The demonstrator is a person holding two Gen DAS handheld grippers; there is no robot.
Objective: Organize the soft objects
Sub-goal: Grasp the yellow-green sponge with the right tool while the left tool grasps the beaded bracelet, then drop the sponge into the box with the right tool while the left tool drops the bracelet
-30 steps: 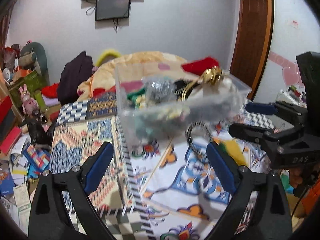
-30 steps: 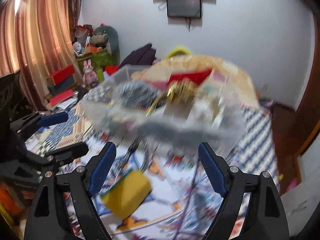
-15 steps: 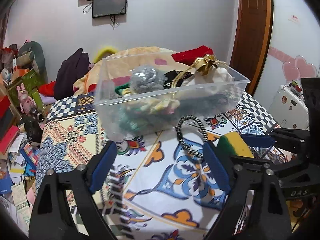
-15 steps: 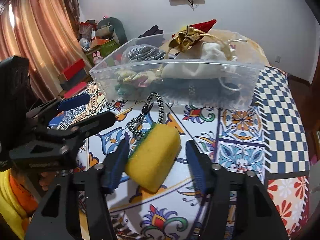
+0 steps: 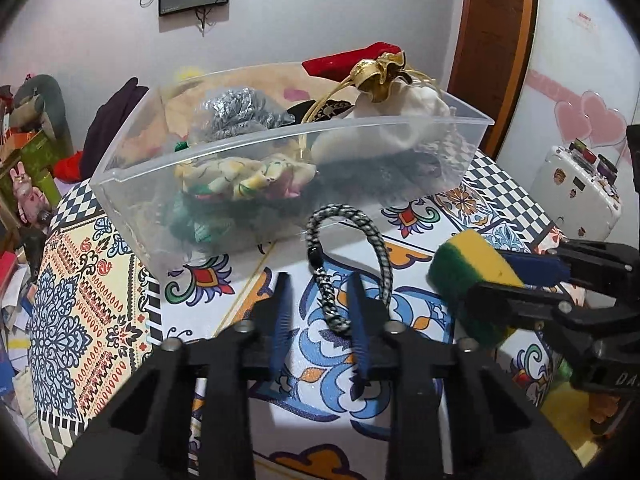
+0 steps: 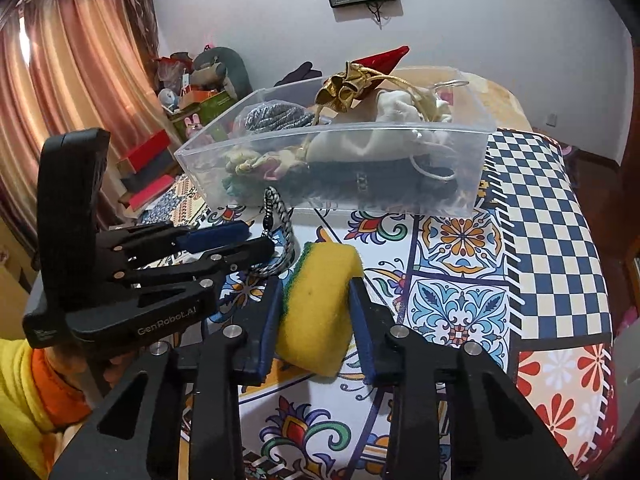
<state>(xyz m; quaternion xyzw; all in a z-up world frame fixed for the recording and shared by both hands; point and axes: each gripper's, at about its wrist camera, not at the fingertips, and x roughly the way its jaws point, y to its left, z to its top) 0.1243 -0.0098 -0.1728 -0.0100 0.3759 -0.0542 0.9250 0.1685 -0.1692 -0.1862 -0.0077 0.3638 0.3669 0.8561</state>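
Note:
A clear plastic bin [image 5: 280,184] [image 6: 332,168] holds several soft items: a grey mesh bundle, a white pouch with a gold bow, dark cloth. My right gripper [image 6: 316,300] is shut on a yellow and green sponge [image 6: 320,304], also in the left wrist view [image 5: 468,276], just above the patterned cloth in front of the bin. My left gripper [image 5: 320,300] has narrowed around the end of a black-and-white braided cord loop [image 5: 348,264]. The cord [image 6: 280,240] lies against the bin's front wall. Whether the pads touch it is unclear.
The patterned tablecloth [image 6: 460,312] covers the table, with a checkered border at the right. Boxes and toys [image 6: 192,112] crowd the far left by a curtain. A white case [image 5: 580,188] stands at the right. A wooden door [image 5: 496,40] is behind.
Both grippers moved down and closer to the table. The right jaws closed on the sponge. The left jaws narrowed around the cord's end.

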